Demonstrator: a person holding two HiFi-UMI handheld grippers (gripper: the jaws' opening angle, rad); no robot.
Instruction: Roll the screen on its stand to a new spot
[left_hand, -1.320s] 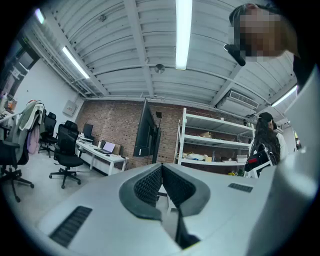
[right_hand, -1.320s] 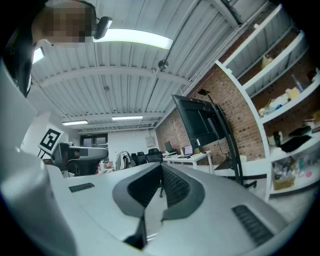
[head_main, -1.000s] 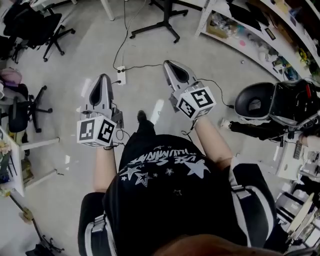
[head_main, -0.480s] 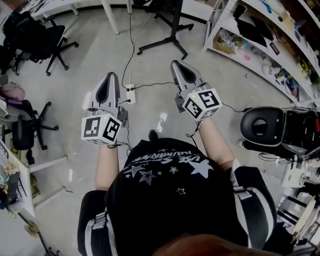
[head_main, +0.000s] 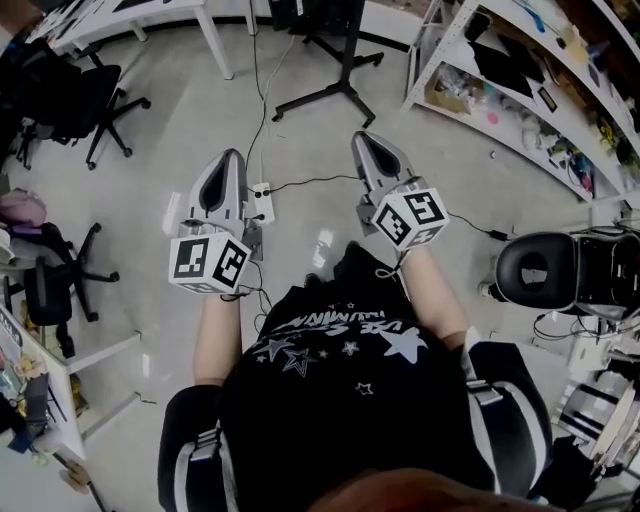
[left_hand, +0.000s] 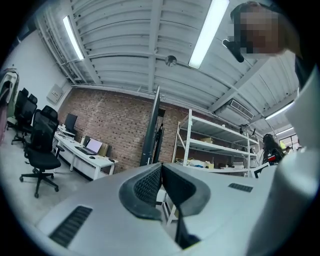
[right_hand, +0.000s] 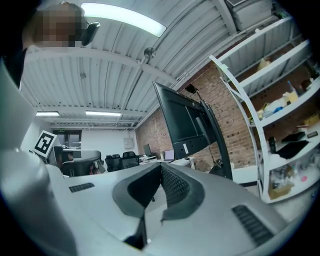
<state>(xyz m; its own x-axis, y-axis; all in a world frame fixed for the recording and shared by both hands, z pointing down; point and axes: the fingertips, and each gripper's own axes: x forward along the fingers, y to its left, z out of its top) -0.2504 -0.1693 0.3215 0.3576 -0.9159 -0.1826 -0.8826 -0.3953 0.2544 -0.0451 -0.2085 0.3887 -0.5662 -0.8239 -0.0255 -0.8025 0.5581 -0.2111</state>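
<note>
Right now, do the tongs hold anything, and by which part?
Nothing is held. Left tongs and right tongs are shut, empty, apart from the screen.

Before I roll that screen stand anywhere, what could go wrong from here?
1. A power strip and a cable lie on the floor between you and the screen stand; they could trip you or catch under the base.
2. The shelving unit stands close beside the stand, so a swing that way might clip it.
3. The left hand-held gripper and right hand-held gripper are both shut and empty; open them before gripping.
</note>
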